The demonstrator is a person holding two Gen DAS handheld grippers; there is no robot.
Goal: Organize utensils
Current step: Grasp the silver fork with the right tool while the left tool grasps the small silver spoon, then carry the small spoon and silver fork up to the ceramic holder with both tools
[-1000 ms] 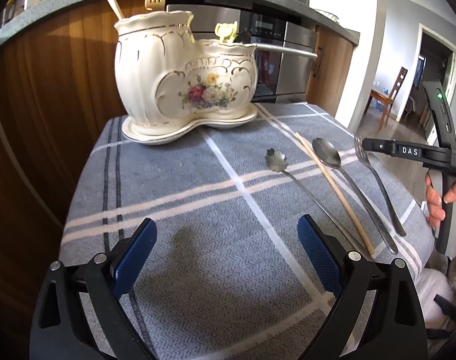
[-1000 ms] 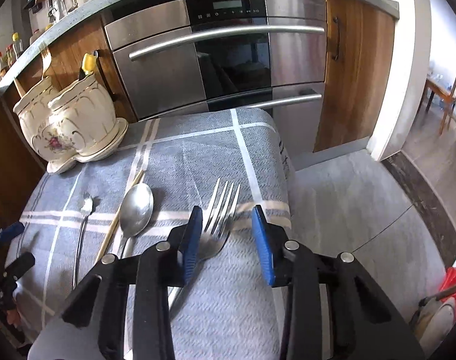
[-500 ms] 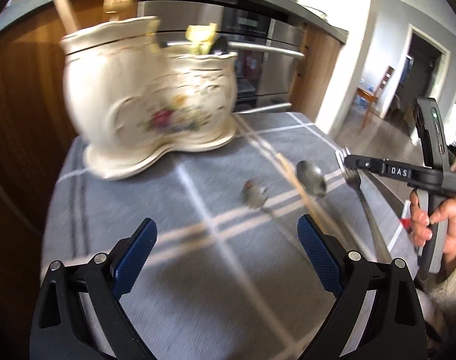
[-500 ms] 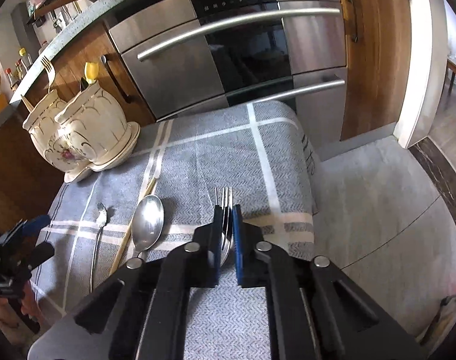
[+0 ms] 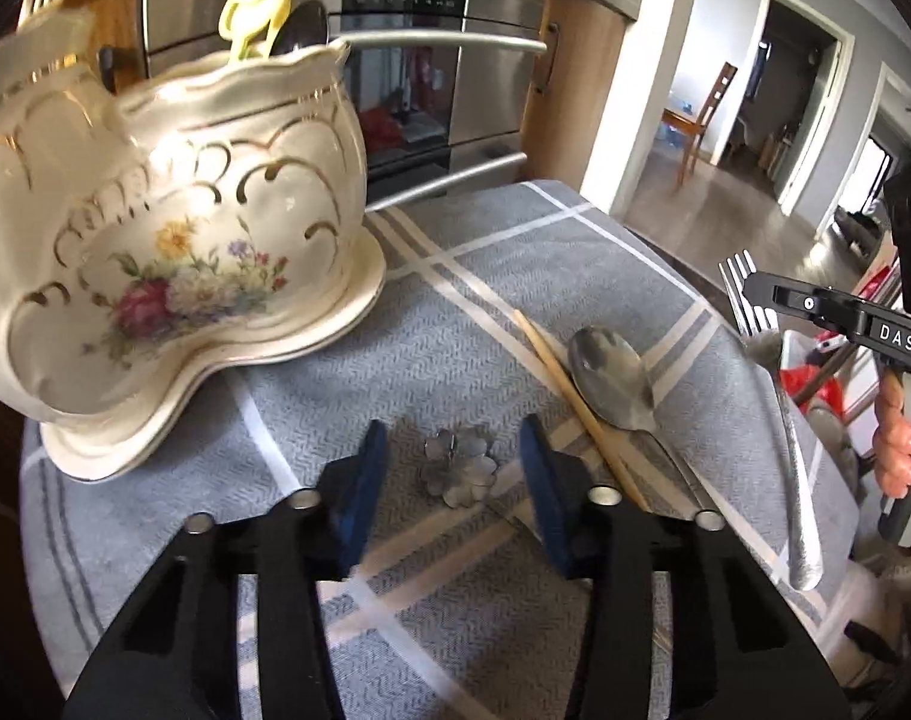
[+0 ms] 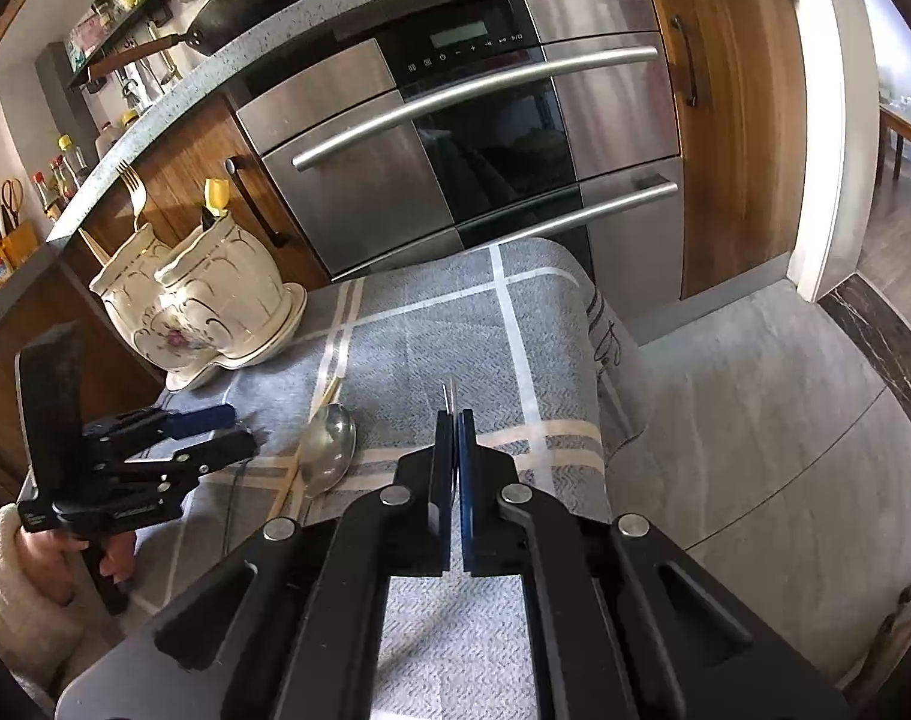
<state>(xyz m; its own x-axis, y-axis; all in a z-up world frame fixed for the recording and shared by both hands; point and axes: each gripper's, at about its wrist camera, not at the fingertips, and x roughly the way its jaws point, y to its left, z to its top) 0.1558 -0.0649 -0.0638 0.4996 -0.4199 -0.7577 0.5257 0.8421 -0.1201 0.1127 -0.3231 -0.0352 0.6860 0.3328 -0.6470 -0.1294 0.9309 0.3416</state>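
Fork (image 5: 797, 480) lifted by right tool (image 6: 455, 432), left tool (image 5: 452, 468) narrowed over flower spoon (image 5: 461, 468)

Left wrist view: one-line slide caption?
Open left hand-held gripper straddles flower-shaped spoon; right hand-held gripper holds fork.

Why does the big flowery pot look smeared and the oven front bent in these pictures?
Left wrist view: the pot is close and soft, likely from motion, with glare on its glaze. Right wrist view: it looks sharp; the oven handles bow only from the fisheye lens, and sunlight washes out the spoon.
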